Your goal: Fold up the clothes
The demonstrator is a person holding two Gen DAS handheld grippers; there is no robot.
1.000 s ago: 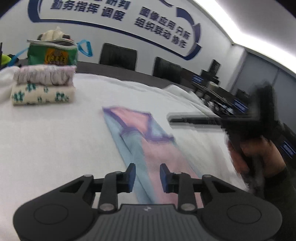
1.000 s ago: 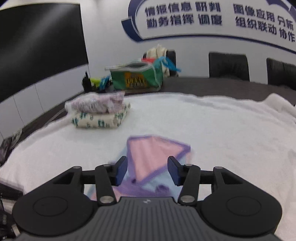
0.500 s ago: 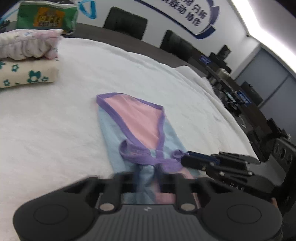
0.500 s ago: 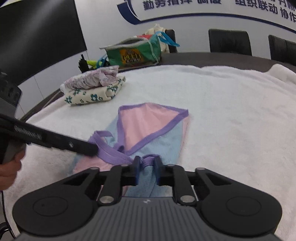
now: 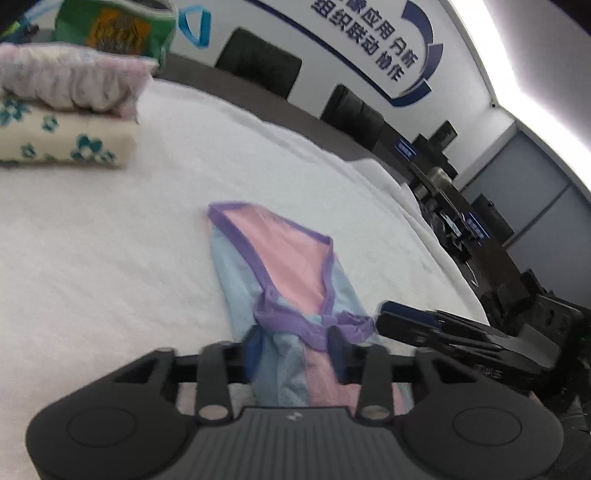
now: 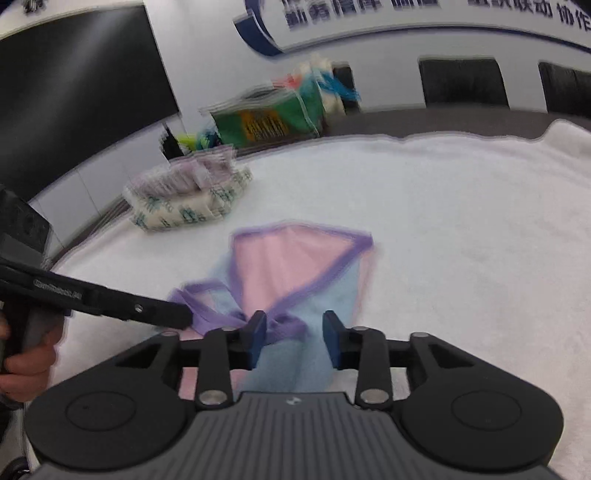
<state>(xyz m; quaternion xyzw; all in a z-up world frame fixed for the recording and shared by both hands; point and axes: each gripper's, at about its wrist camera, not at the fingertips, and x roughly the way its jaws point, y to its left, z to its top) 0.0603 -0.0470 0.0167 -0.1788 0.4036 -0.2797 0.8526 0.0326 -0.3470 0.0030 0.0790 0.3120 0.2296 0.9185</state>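
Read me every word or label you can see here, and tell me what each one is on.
"应用 分析": wall sign, start cut off.
"联动 协作": same sign, line below.
Green bag label: too blurred to read.
Left gripper side print: too small to read.
Desk plates: too small to read.

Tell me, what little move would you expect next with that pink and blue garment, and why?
Probably closing both claws on the near end. The left claw and right claw are both open, straddling the garment by its purple straps, which lies flat on the white towel, so gripping would let them fold it.
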